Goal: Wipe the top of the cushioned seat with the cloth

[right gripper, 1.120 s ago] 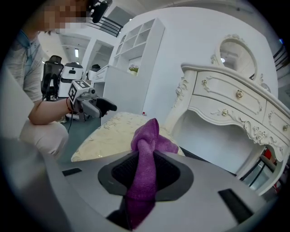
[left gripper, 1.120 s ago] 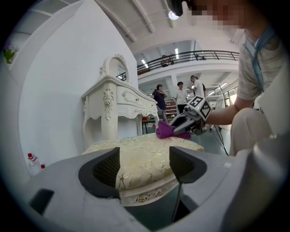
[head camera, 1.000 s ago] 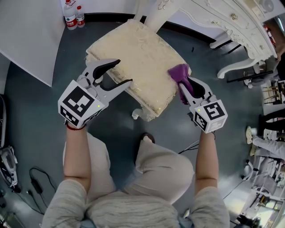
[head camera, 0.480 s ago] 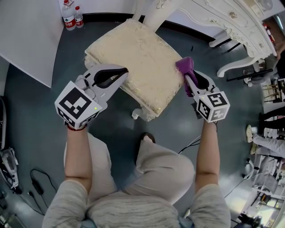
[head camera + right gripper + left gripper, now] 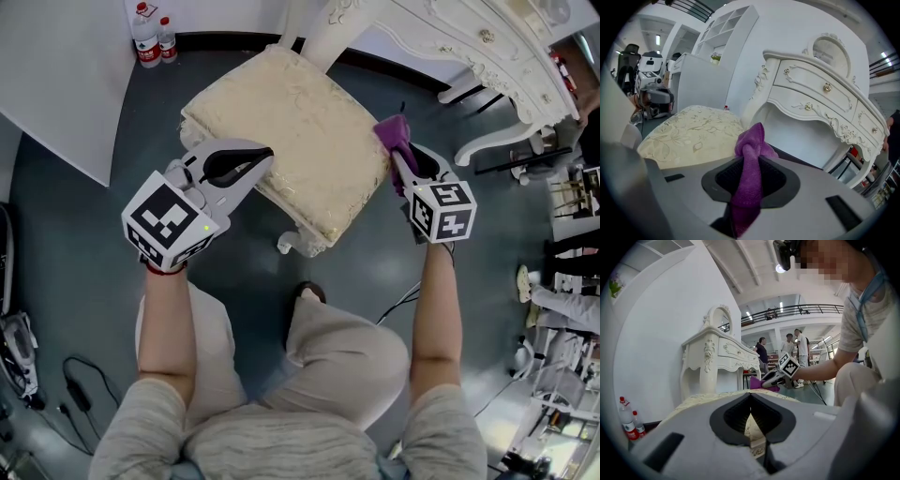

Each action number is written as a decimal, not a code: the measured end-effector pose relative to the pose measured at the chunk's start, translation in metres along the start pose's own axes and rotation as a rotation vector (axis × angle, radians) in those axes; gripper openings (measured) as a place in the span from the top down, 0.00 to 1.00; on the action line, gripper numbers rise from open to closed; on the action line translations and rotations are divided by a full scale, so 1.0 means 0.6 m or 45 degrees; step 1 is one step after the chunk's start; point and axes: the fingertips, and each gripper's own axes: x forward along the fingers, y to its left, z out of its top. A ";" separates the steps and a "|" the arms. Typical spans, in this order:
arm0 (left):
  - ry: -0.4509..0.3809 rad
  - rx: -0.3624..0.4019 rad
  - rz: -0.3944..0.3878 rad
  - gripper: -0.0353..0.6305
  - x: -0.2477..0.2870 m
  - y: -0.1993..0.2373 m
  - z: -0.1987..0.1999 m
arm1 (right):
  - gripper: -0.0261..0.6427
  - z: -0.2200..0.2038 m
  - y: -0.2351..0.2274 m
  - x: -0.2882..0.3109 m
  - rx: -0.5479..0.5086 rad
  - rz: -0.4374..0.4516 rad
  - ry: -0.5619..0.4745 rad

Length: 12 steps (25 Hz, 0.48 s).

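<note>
The seat stands on the floor before a white dresser, with two bottles off by the wall. The cloth, purple, is at the seat's right corner, bunched and pinched between the jaws of the right gripper. A tuft sticks up past the tips, and the rest trails back between the jaws. Whether the cloth touches the cushion I cannot tell. The left gripper lies level at the seat's near left edge, its jaws closed tip to tip. Through the hollow behind them the patterned fabric shows
</note>
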 end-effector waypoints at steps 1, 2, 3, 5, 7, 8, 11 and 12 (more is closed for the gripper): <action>-0.001 -0.001 0.002 0.93 0.000 0.000 0.000 | 0.83 0.007 0.003 0.000 -0.005 -0.003 -0.003; 0.000 -0.003 0.004 0.93 0.000 0.001 0.000 | 0.83 0.017 0.011 -0.001 -0.009 0.009 -0.015; 0.001 -0.005 0.007 0.93 0.000 0.002 -0.002 | 0.83 0.030 0.024 -0.001 -0.010 0.036 -0.034; 0.005 -0.007 0.011 0.93 0.002 0.004 -0.005 | 0.83 0.060 0.059 -0.001 -0.014 0.120 -0.079; 0.005 -0.008 0.008 0.93 0.004 0.003 -0.006 | 0.83 0.090 0.098 0.001 -0.035 0.205 -0.116; 0.004 -0.009 0.005 0.93 0.004 0.002 -0.006 | 0.83 0.105 0.116 0.001 -0.049 0.240 -0.134; 0.007 -0.006 0.003 0.93 0.007 -0.001 -0.005 | 0.83 0.139 0.166 0.002 -0.071 0.339 -0.173; 0.008 -0.005 0.003 0.93 0.007 -0.001 -0.006 | 0.83 0.144 0.180 0.004 -0.071 0.369 -0.175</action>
